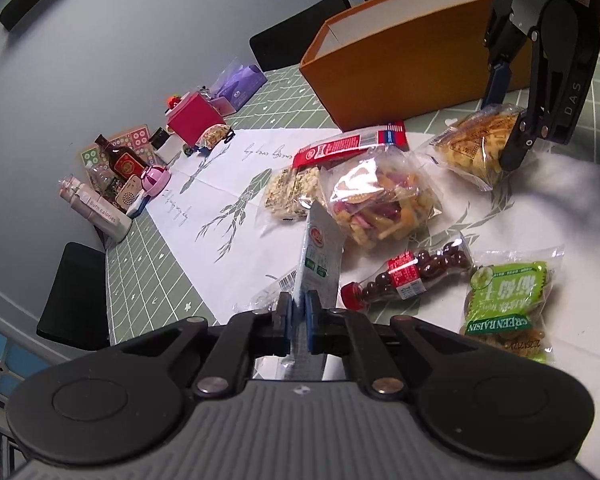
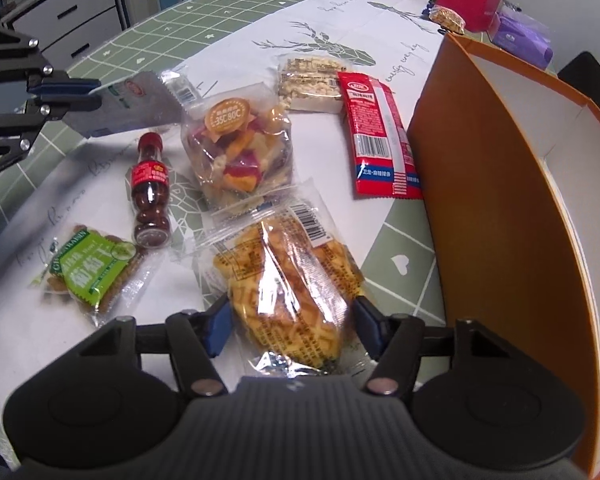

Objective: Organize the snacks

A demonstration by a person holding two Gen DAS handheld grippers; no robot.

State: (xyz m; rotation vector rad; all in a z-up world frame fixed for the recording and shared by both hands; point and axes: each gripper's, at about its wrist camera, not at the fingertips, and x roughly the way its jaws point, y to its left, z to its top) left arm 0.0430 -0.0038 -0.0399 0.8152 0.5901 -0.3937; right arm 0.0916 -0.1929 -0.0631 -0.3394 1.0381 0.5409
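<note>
My left gripper (image 1: 299,312) is shut on the end of a flat silver-white snack packet (image 1: 320,256), held edge-up above the table; the right wrist view shows it at the left (image 2: 140,104). My right gripper (image 2: 292,324) points down over a clear-wrapped waffle packet (image 2: 288,280) lying on the cloth, its blue pads (image 2: 220,322) touching both sides. An open orange box (image 2: 500,184) stands just right of it. Between the grippers lie a bag of mixed chips (image 2: 240,148), a red packet (image 2: 380,136), a nut bar (image 2: 312,80), a small bottle of chocolate balls (image 2: 150,192) and a green raisin packet (image 2: 92,272).
A white cloth with deer prints (image 1: 228,184) covers a green grid mat. At the table's far edge stand a pink box (image 1: 194,118), a purple pouch (image 1: 238,82), small bottles and a white tube (image 1: 96,208). Black chair backs (image 1: 76,292) ring the table.
</note>
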